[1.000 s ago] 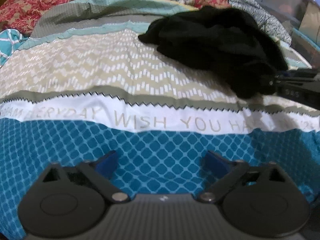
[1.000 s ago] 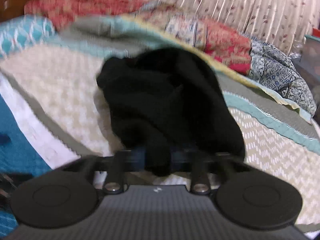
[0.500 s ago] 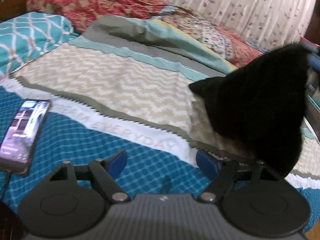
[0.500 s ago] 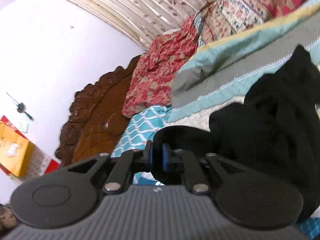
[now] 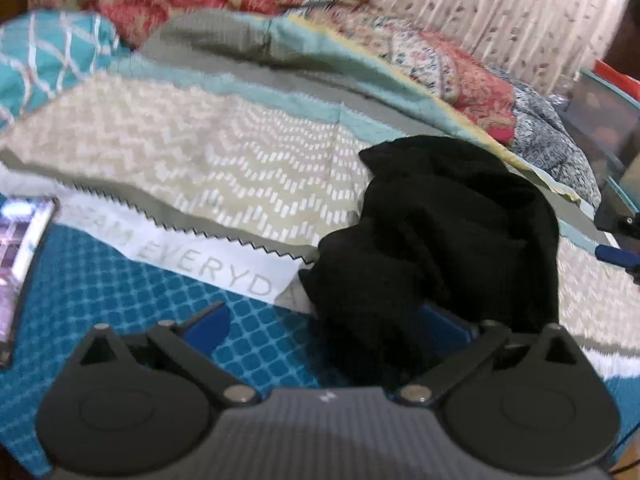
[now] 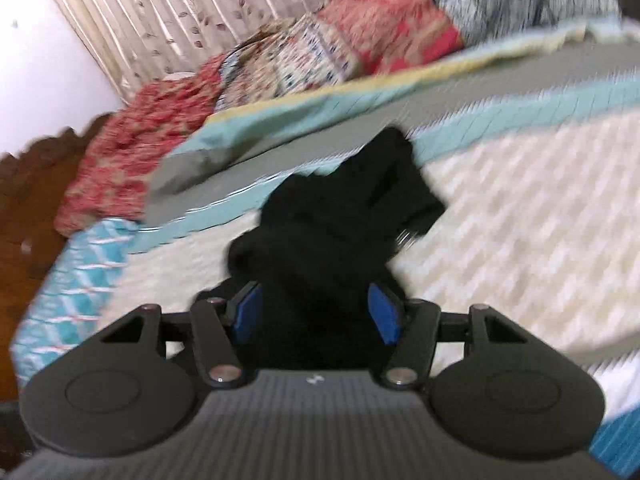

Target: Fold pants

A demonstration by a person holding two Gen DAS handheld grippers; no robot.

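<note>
Both jaws opening, the right hand-held gripper point(image 6: 312, 316) releases the bunched black pants point(image 6: 344, 216) onto the bed point(image 5: 240, 160) while the left hand-held gripper point(image 5: 324, 326) spreads wide around cloth, so flattening likely comes next.

Both hand-held grippers point(image 5: 320, 328) point(image 6: 316, 312) opening

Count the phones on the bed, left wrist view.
1: a phone lies at the left edge on the blue part of the bedspread; the black pants could hide others.
</note>
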